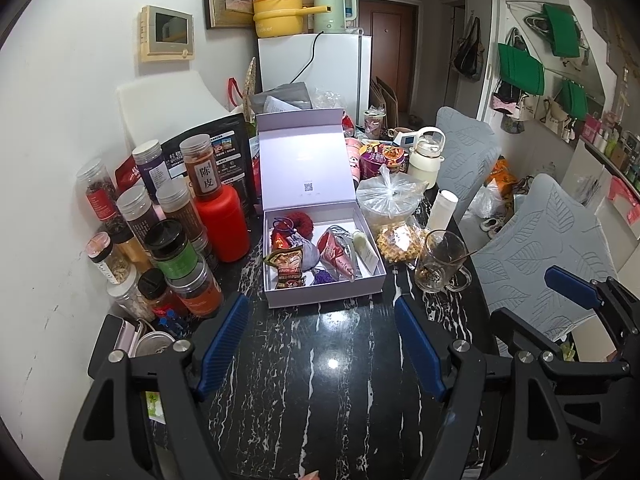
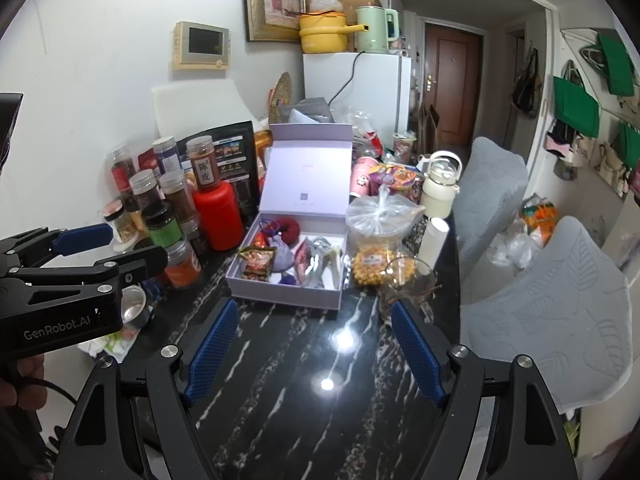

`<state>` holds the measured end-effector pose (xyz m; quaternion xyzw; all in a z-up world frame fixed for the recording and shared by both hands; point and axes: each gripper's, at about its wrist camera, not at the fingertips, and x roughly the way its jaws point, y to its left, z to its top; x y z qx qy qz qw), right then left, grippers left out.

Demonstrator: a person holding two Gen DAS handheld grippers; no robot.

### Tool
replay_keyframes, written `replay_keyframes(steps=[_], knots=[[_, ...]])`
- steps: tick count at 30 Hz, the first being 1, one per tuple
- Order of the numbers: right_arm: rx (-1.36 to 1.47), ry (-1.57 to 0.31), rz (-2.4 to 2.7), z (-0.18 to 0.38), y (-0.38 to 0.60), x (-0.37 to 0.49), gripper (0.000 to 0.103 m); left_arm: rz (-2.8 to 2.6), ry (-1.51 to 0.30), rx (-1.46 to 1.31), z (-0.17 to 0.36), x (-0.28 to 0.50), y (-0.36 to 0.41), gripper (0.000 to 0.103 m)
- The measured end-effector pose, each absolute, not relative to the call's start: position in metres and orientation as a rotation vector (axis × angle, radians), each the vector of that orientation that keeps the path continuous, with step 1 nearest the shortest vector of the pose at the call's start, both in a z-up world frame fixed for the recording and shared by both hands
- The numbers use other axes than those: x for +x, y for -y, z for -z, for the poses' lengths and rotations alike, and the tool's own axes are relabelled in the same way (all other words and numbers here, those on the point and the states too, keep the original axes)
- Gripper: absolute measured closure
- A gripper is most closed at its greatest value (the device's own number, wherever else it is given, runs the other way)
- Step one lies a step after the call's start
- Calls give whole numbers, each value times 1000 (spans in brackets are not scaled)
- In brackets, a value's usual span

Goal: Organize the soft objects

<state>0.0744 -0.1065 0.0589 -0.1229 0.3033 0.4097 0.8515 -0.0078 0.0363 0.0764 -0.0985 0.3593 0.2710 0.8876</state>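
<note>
Left gripper (image 1: 320, 344) nearest the lens, blue pads spread, nothing between them, just bare black marble table (image 1: 304, 400) underneath. Right gripper (image 2: 312, 352) same story: fingers apart, empty, hanging over the same glossy slab; it also shows in the left view at 3 o'clock. Both point down toward the lavender box (image 1: 324, 294) at 12 o'clock, lid propped upright behind so the tray stays open for access. Soft stuff already sits inside: red scrunchie (image 1: 298, 224) at the back, purple pouch (image 1: 308, 254) mid-left, snack packet (image 1: 286, 266) leaning on the front-left wall, pink cone sachet (image 1: 338, 258) mid-right, purple tassel (image 1: 320, 278) at the front. Looks packed to share the tray, not stacked. My read: either near the end of sorting or about to pick from the box; can't tell which. Jars (image 1: 168, 232) crowd 10 o'clock, hard against the wall, likely shoved aside to free the centre. Glass mug (image 1: 440, 260) and bagged snacks (image 1: 390, 204) at 1 o'clock sit just beside the box's right wall: snag risk for the right hand going in.
</note>
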Motion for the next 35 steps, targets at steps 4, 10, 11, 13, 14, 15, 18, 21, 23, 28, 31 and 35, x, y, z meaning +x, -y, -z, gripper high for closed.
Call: replay_keyframes(steps=[4, 10, 11, 13, 14, 15, 18, 21, 23, 28, 31, 35], knots=[[-261, -639, -860, -59, 108, 73, 23, -565, -746, -204, -76, -9, -37, 28], [-262, -638, -860, -58, 110, 72, 23, -565, -744, -206, -77, -11, -37, 28], [-262, -638, -860, -58, 110, 72, 23, -565, -744, -205, -77, -11, -37, 28], [-261, -638, -860, -58, 110, 72, 23, -565, -743, -203, -77, -12, -38, 28], [-261, -639, -860, -58, 110, 72, 23, -566, -742, -201, -77, -13, -37, 28], [-262, -639, -860, -58, 109, 72, 23, -566, -742, -202, -77, -13, -38, 28], [-261, -640, -861, -58, 109, 72, 23, -563, -743, -205, -77, -13, -37, 28], [-262, -643, -859, -57, 111, 70, 23, -562, -744, -204, -78, -15, -37, 28], [-262, -645, -857, -56, 112, 68, 23, -561, -744, -200, -78, -16, -36, 28], [-265, -657, -851, -52, 113, 63, 23, -559, -751, -196, -75, -18, -35, 28], [-268, -664, -848, -51, 111, 62, 23, -554, -755, -199, -74, -19, -36, 28], [-271, -680, -844, -47, 108, 61, 23, -542, -759, -204, -71, -20, -37, 28]])
